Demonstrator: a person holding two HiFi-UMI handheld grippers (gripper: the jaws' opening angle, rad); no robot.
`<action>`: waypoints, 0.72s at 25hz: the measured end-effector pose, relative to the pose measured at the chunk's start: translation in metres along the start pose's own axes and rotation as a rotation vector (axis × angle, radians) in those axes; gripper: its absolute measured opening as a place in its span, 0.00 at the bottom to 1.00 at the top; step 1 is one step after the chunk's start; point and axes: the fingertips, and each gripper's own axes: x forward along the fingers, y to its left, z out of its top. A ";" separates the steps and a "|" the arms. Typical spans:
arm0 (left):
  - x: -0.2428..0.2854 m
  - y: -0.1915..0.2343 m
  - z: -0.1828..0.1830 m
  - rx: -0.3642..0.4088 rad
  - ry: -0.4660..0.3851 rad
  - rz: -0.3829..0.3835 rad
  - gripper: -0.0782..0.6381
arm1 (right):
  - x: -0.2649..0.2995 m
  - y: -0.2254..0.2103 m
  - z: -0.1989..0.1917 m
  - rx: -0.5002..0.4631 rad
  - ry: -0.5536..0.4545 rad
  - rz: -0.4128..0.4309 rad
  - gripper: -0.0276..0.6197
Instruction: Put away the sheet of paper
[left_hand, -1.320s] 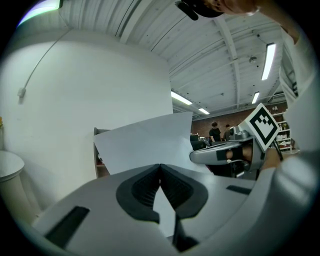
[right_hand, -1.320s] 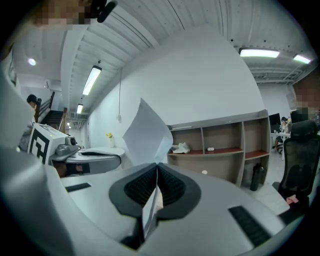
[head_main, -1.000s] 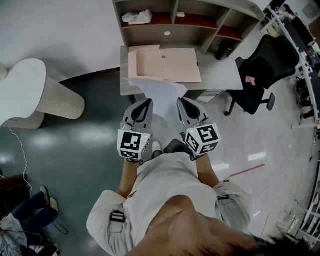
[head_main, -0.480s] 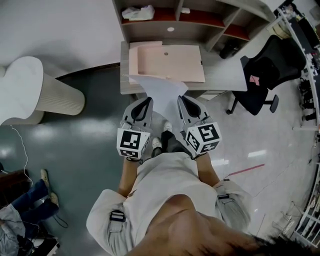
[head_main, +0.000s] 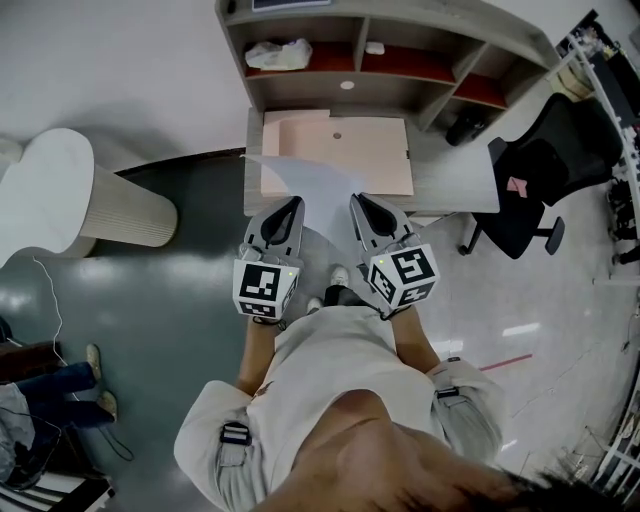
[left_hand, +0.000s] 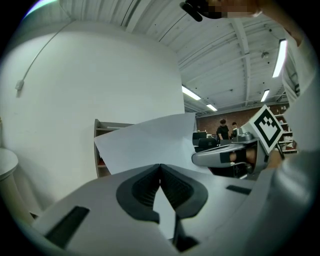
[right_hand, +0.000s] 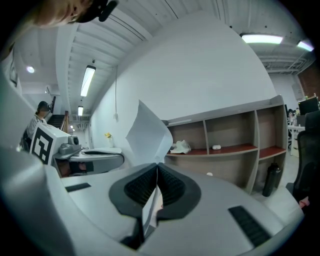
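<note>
We count two grippers, the left gripper (head_main: 290, 205) and the right gripper (head_main: 358, 201), and one sheet of paper (head_main: 310, 180). There is one desk (head_main: 450, 175), one pale pink folder (head_main: 370, 150) and one shelf unit (head_main: 300, 92), with one crumpled white bag (head_main: 278, 53) and one small white object (head_main: 375, 47). We also count one black office chair (head_main: 535, 180) and one dark bottle (head_main: 465, 128)

Bright, even overhead lighting. Long fluorescent ceiling tubes (right_hand: 88, 80) glow at the upper left of the right gripper view. The glossy dark green floor (head_main: 150, 300) carries soft pale glare patches at the head view's left. Both gripper views bow strongly, with black vignetted corners and a soft near foreground.
</note>
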 end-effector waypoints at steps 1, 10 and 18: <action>0.006 0.002 0.002 0.001 0.002 0.003 0.14 | 0.004 -0.004 0.003 -0.001 -0.002 0.005 0.07; 0.046 0.006 0.012 0.031 0.014 0.030 0.14 | 0.025 -0.036 0.015 0.007 -0.021 0.048 0.07; 0.073 -0.001 0.013 0.055 0.037 -0.007 0.14 | 0.034 -0.058 0.015 0.033 -0.013 0.044 0.07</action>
